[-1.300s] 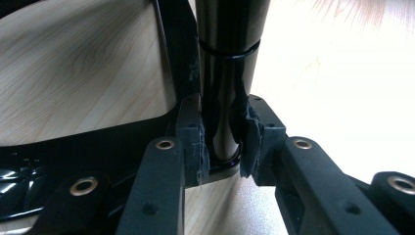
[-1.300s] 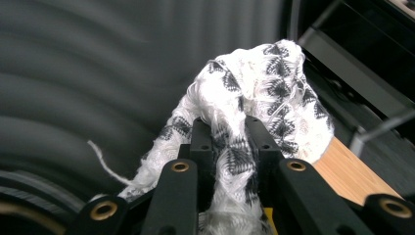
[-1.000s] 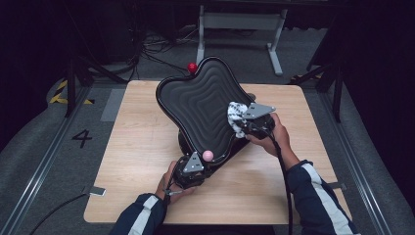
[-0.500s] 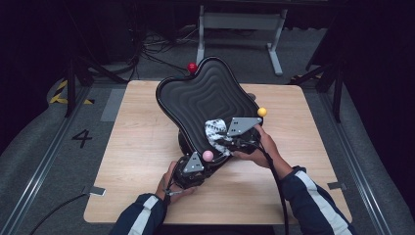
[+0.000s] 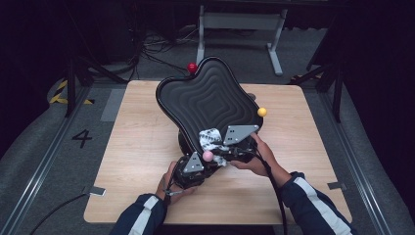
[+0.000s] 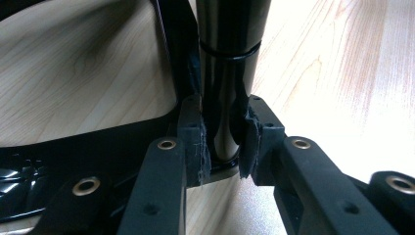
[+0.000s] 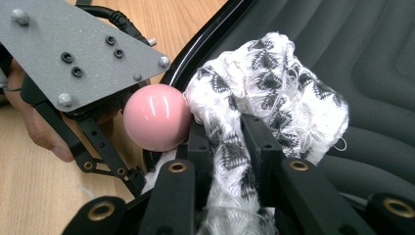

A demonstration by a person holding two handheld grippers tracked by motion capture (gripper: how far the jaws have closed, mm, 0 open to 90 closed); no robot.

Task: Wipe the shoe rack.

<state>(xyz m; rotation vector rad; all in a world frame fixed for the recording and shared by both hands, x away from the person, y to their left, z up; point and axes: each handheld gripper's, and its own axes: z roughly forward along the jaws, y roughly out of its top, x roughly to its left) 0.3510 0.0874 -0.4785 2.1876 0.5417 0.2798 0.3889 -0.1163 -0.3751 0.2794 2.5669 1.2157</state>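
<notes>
A black ridged tray [image 5: 205, 98] stands tilted up on the wooden table [image 5: 137, 147], with red [image 5: 192, 67], yellow [image 5: 262, 111] and pink [image 5: 208, 155] balls at its rim. My left gripper [image 5: 193, 169] is at the tray's low end. Seen in the left gripper view, the left gripper [image 6: 225, 132] is shut on a glossy black post [image 6: 227, 63] of the tray. My right gripper [image 7: 230, 132] is shut on a white-and-black cloth [image 7: 274, 93], which presses on the tray's ridged face [image 7: 342, 39] beside the pink ball [image 7: 156, 116]. From above, the cloth [image 5: 210, 138] lies at the tray's lower edge.
Bare table shows left and right of the tray. A metal stand [image 5: 240, 22] and cables [image 5: 151, 46] lie on the floor beyond the far edge. In the right gripper view, the left gripper's grey plate [image 7: 73, 49] and the hand [image 7: 39, 127] are close by.
My right gripper has carried the cloth from the tray's right edge leftward and down to its lower edge by the pink ball, uncovering the yellow ball. The left gripper has stayed put.
</notes>
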